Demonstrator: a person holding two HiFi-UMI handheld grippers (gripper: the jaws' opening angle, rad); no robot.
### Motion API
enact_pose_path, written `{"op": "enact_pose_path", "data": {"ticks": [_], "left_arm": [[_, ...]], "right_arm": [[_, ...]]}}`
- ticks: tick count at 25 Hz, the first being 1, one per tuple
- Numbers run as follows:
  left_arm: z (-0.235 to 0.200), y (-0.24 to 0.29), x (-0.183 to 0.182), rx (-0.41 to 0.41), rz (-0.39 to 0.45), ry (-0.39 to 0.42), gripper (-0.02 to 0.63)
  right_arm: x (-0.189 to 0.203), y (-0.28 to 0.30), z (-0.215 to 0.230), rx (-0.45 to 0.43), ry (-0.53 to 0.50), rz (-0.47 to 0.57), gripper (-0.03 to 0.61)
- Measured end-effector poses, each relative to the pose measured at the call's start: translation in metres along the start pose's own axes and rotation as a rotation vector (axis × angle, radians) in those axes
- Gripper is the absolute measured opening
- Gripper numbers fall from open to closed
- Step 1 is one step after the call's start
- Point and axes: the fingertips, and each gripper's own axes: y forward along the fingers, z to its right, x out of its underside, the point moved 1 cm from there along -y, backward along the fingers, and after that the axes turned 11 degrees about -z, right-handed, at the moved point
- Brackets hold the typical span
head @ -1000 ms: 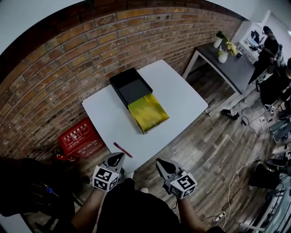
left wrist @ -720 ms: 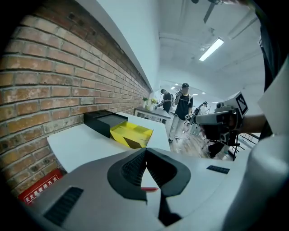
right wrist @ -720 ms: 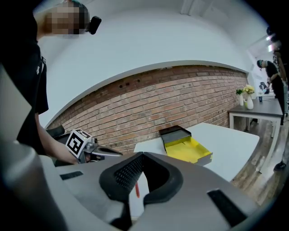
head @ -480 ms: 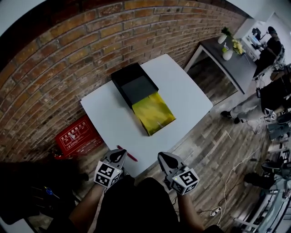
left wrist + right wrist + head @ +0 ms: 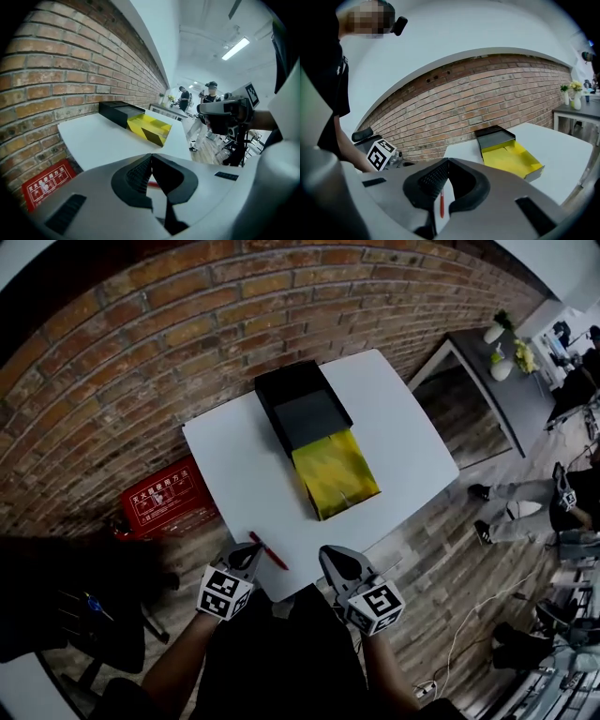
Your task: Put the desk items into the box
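- Change: left gripper (image 5: 249,559) and right gripper (image 5: 330,559) stand nearer the table (image 5: 234,474) edge than a second ago.
- Jaws: both pairs closed, nothing held.
- Red pen (image 5: 269,551): just ahead-right of the left jaws, slanting across them; left hand nearer.
- Box (image 5: 336,474): well ahead of both.

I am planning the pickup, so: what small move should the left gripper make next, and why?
Probably open the jaws of the left gripper: they are shut and empty, and the red pen lies on the table right by their tips, not yet in the box.
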Motion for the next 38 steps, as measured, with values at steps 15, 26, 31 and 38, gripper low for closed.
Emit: {"op": "enact_pose_path", "data": {"ticks": [15,26,31,38], "left_arm": [[-0.001,0.022,0.030,-0.276,0.006,-0.369,0.015],[-0.002,0.043,0.046,-0.431,0.032,-0.575,0.017],[-0.003,0.051,0.042,-0.495,0.051,-0.625,0.030],[-0.012,0.056,0.052,-0.560,0.056,-0.735,0.112]], "right_arm": [[0.003,0.041,0.004,-0.329,-0.293,-0.181,0.021],[0.021,0.067,-0.007,-0.453,-0.389,-0.255,0.021],[0.027,0.073,-0.007,-0.485,-0.403,-0.282,0.021],[0.027,0.078,-0.002,-0.501,-0.414,-0.302,0.021]]}}
